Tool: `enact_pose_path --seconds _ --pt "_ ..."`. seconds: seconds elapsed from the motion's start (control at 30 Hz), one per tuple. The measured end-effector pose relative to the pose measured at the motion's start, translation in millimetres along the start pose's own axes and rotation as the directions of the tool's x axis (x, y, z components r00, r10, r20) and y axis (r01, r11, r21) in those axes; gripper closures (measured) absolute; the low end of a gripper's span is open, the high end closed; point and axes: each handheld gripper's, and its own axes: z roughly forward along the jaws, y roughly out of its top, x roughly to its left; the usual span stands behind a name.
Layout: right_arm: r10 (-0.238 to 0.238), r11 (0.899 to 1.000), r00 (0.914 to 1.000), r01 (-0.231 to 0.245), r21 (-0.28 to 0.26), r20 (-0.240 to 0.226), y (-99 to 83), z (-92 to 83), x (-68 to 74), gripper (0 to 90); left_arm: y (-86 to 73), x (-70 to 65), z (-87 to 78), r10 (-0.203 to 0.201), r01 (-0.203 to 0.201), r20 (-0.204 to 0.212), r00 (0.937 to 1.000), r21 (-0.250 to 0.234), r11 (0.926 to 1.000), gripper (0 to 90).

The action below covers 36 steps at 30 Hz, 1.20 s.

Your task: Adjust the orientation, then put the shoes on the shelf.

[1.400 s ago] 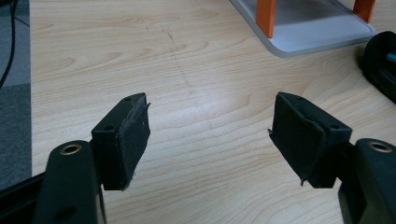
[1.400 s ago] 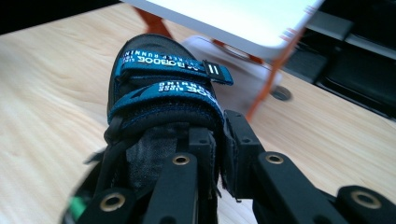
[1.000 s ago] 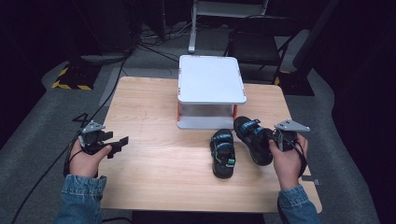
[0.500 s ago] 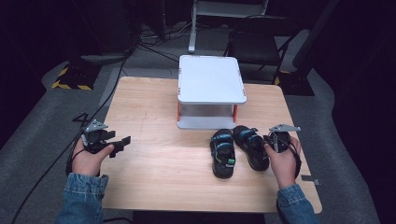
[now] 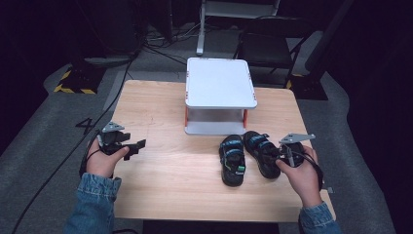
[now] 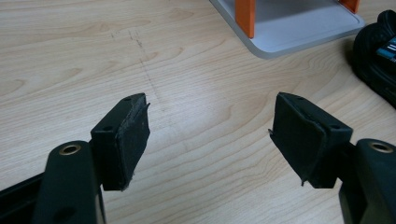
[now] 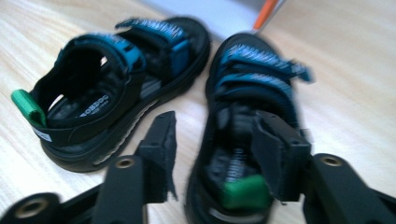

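Two black sandals with blue straps lie side by side on the wooden table (image 5: pixel 160 185), just in front of the white two-tier stand (image 5: pixel 219 87) with orange posts. The left sandal (image 5: pixel 232 160) points its toe toward the stand; the right sandal (image 5: pixel 261 152) lies just beside it, angled slightly, both soles down. Each has a green pull tab at the heel.

The right gripper (image 5: pixel 278 155) is at the heel of the right sandal. In the right gripper view its jaws have just been opening and stand partly apart, astride the heel end of that sandal (image 7: pixel 254 121), one jaw in the gap between the two shoes and the other over the heel strap; whether the pads still press on it I cannot tell, as the frame is blurred there. The other sandal (image 7: pixel 112 88) lies apart from the jaws.

The left gripper (image 5: pixel 136 147) is held over bare wood near the table's left edge, well apart from the shoes, jaws wide with nothing between them (image 6: pixel 210 135)
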Motion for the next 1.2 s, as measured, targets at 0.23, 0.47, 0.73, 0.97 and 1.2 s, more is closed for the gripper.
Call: enact_pose_path --seconds 0.23,0.47,0.73,0.97,1.2 --pt "0.047 0.996 0.9987 -0.045 0.077 -0.021 -0.6 22.9 0.8 83.5 -0.5 -0.2 2.6 0.001 -0.001 -0.002 1.0000 0.007 1.0000 27.9" --pt "0.072 0.995 0.9941 -0.066 0.073 -0.081 4.6 26.3 16.1 87.3 -1.3 -2.6 2.4 0.001 -0.001 -0.001 1.0000 0.009 1.0000 27.9" --pt "0.049 0.995 0.9888 -0.036 0.093 -0.141 6.4 25.8 41.3 87.1 1.4 -1.1 7.3 0.007 -0.007 0.009 0.9999 0.009 0.9999 27.9" --pt "0.073 0.997 0.9671 -0.074 0.006 -0.244 7.8 19.1 47.1 87.8 4.4 -4.7 14.4 0.013 -0.013 0.023 0.9996 0.014 0.9998 27.9" --pt "0.151 0.988 0.9755 -0.155 -0.011 -0.159 6.9 7.5 47.2 48.1 5.8 -5.3 15.1 0.011 -0.011 0.020 0.9997 0.012 0.9999 27.9"
